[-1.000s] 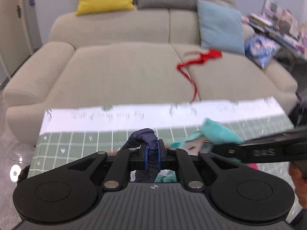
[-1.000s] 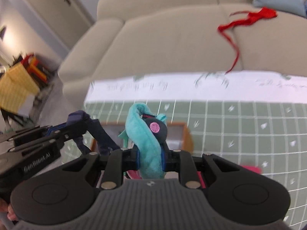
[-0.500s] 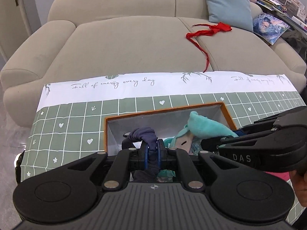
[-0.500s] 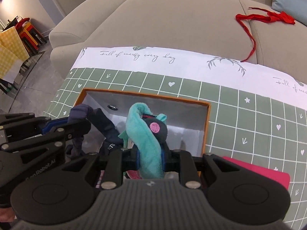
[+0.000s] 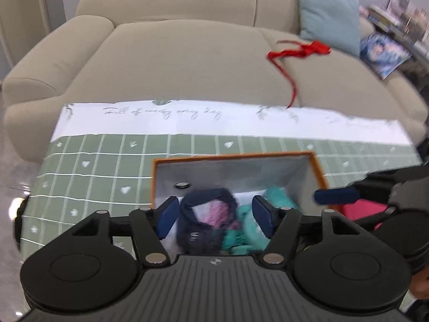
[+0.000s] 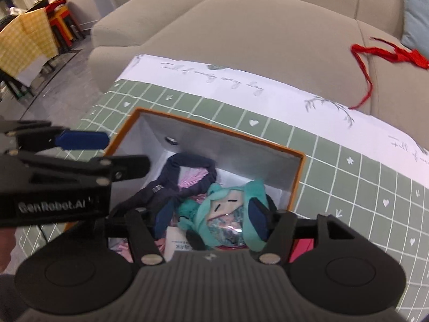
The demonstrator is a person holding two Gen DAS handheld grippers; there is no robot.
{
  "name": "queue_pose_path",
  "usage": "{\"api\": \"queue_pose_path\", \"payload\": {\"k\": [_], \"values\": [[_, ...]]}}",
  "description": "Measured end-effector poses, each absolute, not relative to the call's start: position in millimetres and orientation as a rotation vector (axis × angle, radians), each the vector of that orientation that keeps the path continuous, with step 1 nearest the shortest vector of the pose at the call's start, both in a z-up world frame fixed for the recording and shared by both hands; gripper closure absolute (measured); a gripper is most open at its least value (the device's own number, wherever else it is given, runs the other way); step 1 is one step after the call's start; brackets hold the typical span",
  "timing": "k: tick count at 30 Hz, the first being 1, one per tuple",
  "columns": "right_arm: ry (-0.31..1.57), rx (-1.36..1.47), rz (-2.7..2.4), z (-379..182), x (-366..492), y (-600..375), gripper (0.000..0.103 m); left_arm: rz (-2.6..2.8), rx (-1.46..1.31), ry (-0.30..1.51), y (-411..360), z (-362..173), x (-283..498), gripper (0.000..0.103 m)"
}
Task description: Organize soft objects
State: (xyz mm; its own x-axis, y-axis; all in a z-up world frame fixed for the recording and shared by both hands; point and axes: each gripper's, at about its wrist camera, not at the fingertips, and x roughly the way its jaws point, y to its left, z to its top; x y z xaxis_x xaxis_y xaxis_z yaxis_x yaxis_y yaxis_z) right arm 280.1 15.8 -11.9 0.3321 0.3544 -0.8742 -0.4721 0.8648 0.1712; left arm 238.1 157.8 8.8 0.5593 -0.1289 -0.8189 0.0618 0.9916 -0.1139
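An orange-rimmed box point(image 5: 233, 157) with grey walls stands on the green checked tablecloth point(image 5: 93, 166). In it lie a navy soft item point(image 5: 203, 230) with pink inside and a teal plush doll point(image 5: 278, 198). My left gripper point(image 5: 215, 216) hangs over the navy item, its jaws opening and the pads clear of it. My right gripper point(image 6: 210, 218) is over the teal plush doll point(image 6: 225, 204), jaws opening, and the doll lies loose between the pads, teal hair draped against the right one. The navy item point(image 6: 187, 163) lies behind it.
A beige sofa point(image 5: 187, 53) stands behind the table with a red ribbon point(image 5: 300, 51) and a light blue cushion point(image 5: 327, 10) on it. A pink flat thing point(image 5: 359, 210) lies right of the box. A yellow checked table point(image 6: 26, 35) stands far left.
Both grippers came down over the box and went from shut to open. The navy item and the teal doll dropped from the pads into the box.
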Motion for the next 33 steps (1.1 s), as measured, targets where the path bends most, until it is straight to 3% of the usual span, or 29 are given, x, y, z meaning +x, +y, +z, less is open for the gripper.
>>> {"api": "queue_pose_path", "payload": {"k": [3,7,11,16,26,33], "values": [[1.094,-0.136,0.565,-6.1,273.2,18.9,0.040,-0.114,-0.071,0.935,156.5,16.5,234.2,0.019],[1.079,-0.130,0.580,1.0,266.2,21.6,0.033,-0.055,-0.086,0.917,153.4,25.5,229.9,0.018],[0.995,-0.093,0.560,16.4,256.2,19.5,0.015,-0.037,-0.146,0.955,153.1,36.5,226.6,0.022],[0.887,-0.095,0.544,41.4,239.9,11.4,0.005,0.020,-0.069,0.833,139.5,66.1,206.4,0.020],[0.805,-0.129,0.526,78.0,188.5,-6.0,0.005,0.110,-0.093,0.700,119.9,107.9,150.9,0.018],[0.771,-0.113,0.495,81.7,134.9,-40.7,0.005,0.154,-0.100,0.608,101.8,109.0,101.0,0.016]]}}
